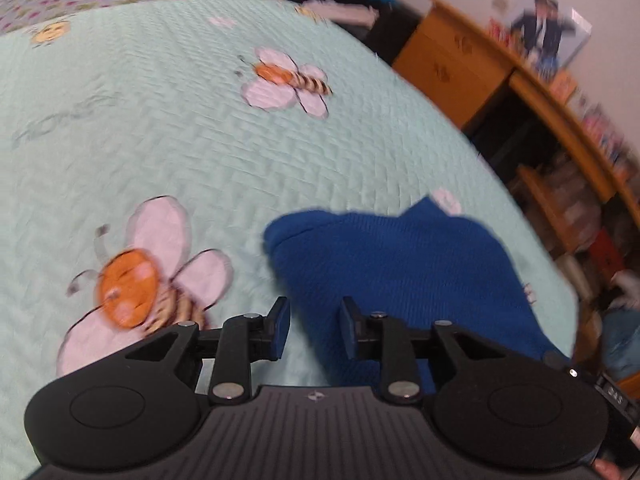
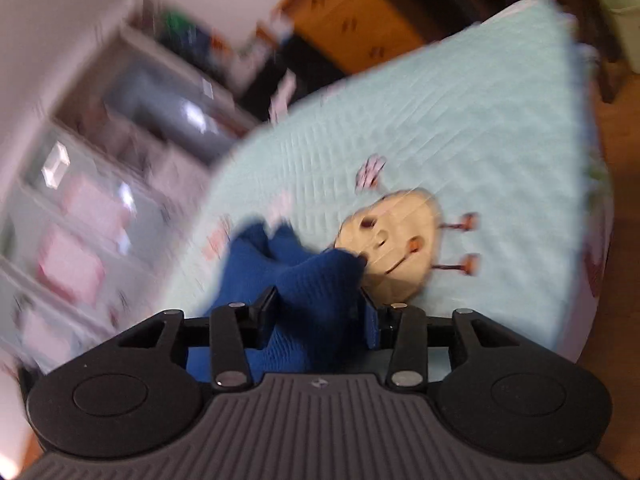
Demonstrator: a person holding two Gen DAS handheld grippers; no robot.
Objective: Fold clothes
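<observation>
A blue knit garment (image 1: pixel 400 264) lies bunched on the pale green quilt (image 1: pixel 200 140) near the bed's right edge. My left gripper (image 1: pixel 314 320) hovers over the garment's near left edge, open; its right finger is over the blue cloth and its left finger over bare quilt. In the blurred right wrist view a raised fold of the same garment (image 2: pixel 316 280) fills the gap between the fingers of my right gripper (image 2: pixel 320 316). These jaws stand fairly wide and I see no pinch in the cloth. The garment's near part is hidden under both gripper bodies.
The quilt (image 2: pixel 460 120) carries bee and flower patches. A wooden desk and dresser (image 1: pixel 448 60) with boxes stand past the bed's right side. White shelves with bins (image 2: pixel 100 160) and more wooden furniture (image 2: pixel 352 12) lie beyond the far edge. The bed edge is close to the garment.
</observation>
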